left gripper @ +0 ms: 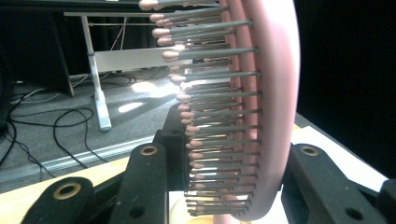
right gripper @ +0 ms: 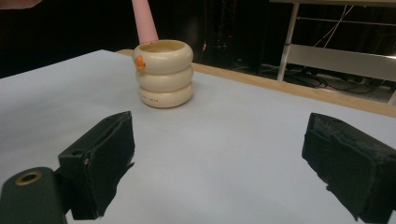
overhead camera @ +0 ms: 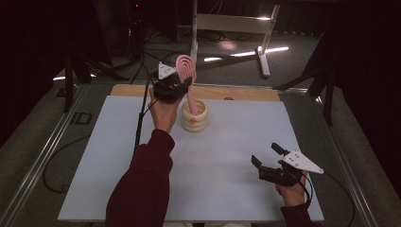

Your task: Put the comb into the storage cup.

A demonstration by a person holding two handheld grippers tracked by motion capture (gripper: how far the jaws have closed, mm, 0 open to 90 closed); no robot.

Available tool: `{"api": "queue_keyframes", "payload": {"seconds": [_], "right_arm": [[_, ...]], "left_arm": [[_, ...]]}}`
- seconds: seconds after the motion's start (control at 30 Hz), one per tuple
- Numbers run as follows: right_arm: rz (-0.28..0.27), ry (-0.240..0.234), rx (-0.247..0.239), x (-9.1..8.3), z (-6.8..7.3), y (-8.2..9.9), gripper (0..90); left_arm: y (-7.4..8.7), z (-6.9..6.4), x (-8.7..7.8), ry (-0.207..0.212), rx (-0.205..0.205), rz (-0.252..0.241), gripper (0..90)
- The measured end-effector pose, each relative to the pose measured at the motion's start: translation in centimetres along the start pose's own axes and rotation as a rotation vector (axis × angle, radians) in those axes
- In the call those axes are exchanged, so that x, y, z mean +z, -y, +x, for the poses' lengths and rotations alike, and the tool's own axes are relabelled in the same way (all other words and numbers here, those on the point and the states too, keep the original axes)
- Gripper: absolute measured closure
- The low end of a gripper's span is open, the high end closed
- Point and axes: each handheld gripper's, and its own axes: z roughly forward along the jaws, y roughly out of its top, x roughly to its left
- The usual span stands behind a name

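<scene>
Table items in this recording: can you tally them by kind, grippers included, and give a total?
Pink hairbrush, head clamped in the left gripper, handle in the holder: 1
Cream ringed holder: 1
Grippers, the left one and the right gripper, whose jaws are open and hold nothing: 2
Total: 4

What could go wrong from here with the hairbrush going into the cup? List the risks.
1. The left gripper grips the pink hairbrush by its head, handle tip inside the cream ringed cup; pushing sideways could tip the cup.
2. Released, the top-heavy brush may topple the cup.
3. The right gripper hovers open, apart, not steadying it.
</scene>
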Motion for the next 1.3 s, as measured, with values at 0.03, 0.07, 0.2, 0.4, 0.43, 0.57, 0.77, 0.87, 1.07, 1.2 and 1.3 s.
{"api": "queue_keyframes", "payload": {"seconds": [0.03,0.07,0.2,0.4,0.43,0.57,0.77,0.87,1.07,1.2,1.3], "right_arm": [[0.0,0.0,0.0,0.0,0.0,0.0,9.3],[0.0,0.001,-0.001,0.0,0.0,0.0,9.3],[-0.005,0.001,0.002,0.0,-0.1,0.0,9.3],[-0.003,0.001,0.003,0.0,-0.1,0.0,9.3],[-0.004,-0.001,0.004,0.0,-0.1,0.0,9.3],[-0.006,0.002,0.006,0.0,-0.2,0.0,9.3],[-0.006,0.003,0.005,-0.1,-0.2,0.0,9.4],[-0.005,0.002,0.005,-0.1,-0.2,0.0,9.3],[-0.008,0.0,0.006,-0.1,-0.1,0.0,9.4],[-0.01,0.001,0.007,-0.1,-0.1,0.0,9.4],[-0.008,0.001,0.004,-0.1,-0.1,0.0,9.4]], "left_arm": [[0.0,0.0,0.1,-0.002,0.0,0.002,64.4],[0.1,0.0,0.2,-0.004,-0.003,0.002,64.3],[0.3,0.0,0.3,-0.013,0.01,0.0,64.3],[0.6,-0.1,0.8,-0.02,0.004,0.004,64.3],[0.6,-0.1,0.8,-0.02,0.004,0.004,64.3],[0.9,-0.3,1.2,-0.021,0.01,0.009,64.3],[1.3,-0.4,1.7,-0.031,0.013,0.019,64.3],[1.4,-0.4,1.8,-0.034,0.011,0.02,64.3],[2.1,-0.7,2.3,-0.031,0.006,0.037,64.2],[2.5,-0.5,2.4,-0.031,-0.01,0.033,64.2],[2.9,-0.4,2.5,-0.034,-0.021,0.035,64.2]]}}
